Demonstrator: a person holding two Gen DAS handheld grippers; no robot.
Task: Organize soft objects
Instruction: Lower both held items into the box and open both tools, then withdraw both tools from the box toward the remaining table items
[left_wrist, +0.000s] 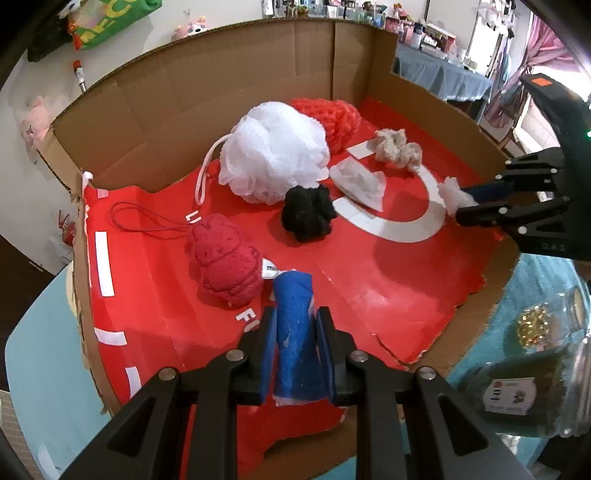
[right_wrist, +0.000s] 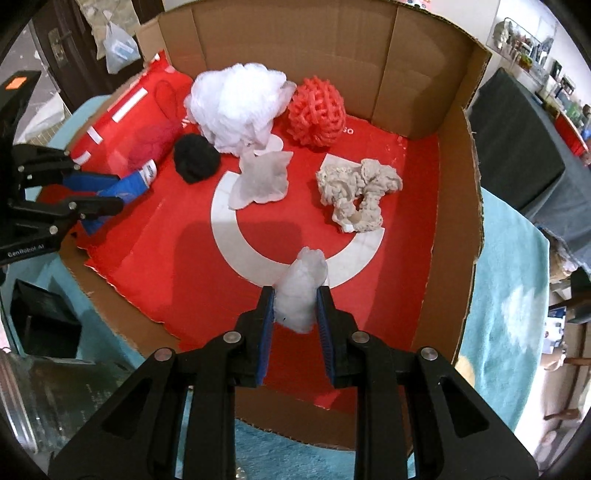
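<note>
A red-lined cardboard box (left_wrist: 155, 110) sat on the table. The left tongs (left_wrist: 295, 328) clamped a blue roll (left_wrist: 295, 332), its lower end hidden. The right tongs (right_wrist: 295, 306) clamped a white wad (right_wrist: 301, 295).

L gripper (left_wrist: 295, 328) angled steeply down, fingers (left_wrist: 267, 347) clamped on a blue roll (left_wrist: 297, 332). R gripper (right_wrist: 295, 310) also pitched steeply down, fingers (right_wrist: 325, 317) pinching a white fluffy wad (right_wrist: 301, 291). Both sit side by side, apart, not touching.
</note>
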